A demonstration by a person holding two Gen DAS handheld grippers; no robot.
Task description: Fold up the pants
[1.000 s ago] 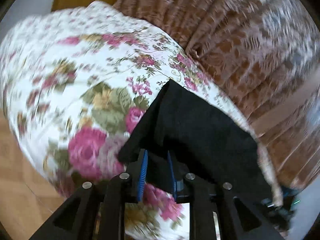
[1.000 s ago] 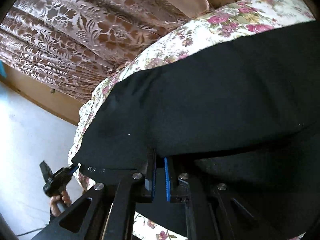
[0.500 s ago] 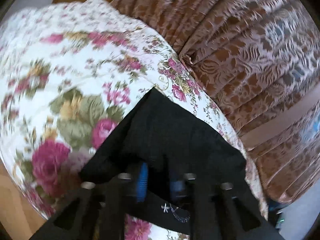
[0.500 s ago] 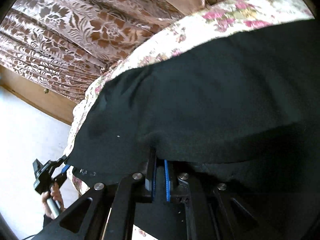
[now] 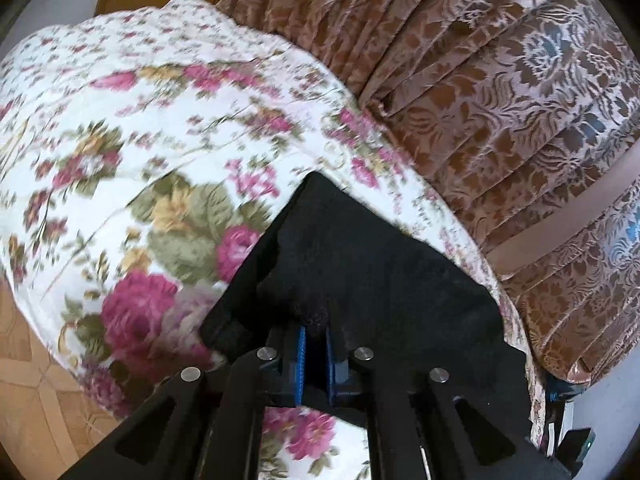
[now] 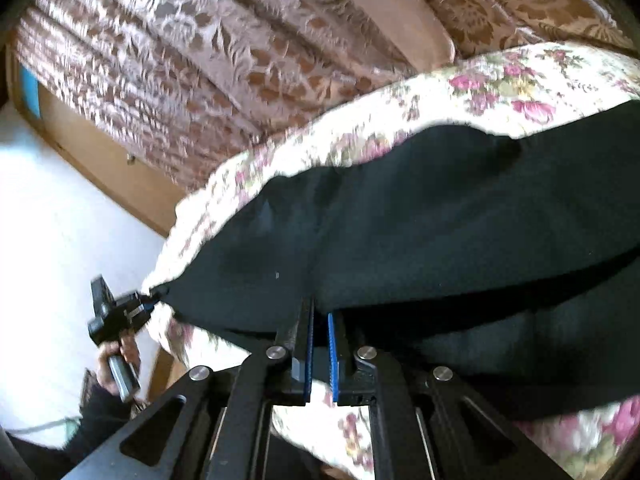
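Floral bedspread (image 5: 120,128) – one black pants (image 6: 400,220)

Pants (image 5: 360,280) on bedspread (image 5: 120,140), curtain (image 5: 500,80) behind

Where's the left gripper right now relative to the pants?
In the right wrist view, the left gripper sits at far left, clamped on the black pants' corner beside the floral bedspread edge.

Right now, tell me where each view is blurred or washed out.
Left wrist view: the floral bedcover smears with motion blur at the left, while the black pants and brown patterned curtain stay fairly sharp. Right wrist view: the curtain at top left streaks with blur, the pale area at lower left is blown out to white, and fisheye bending curves every edge.
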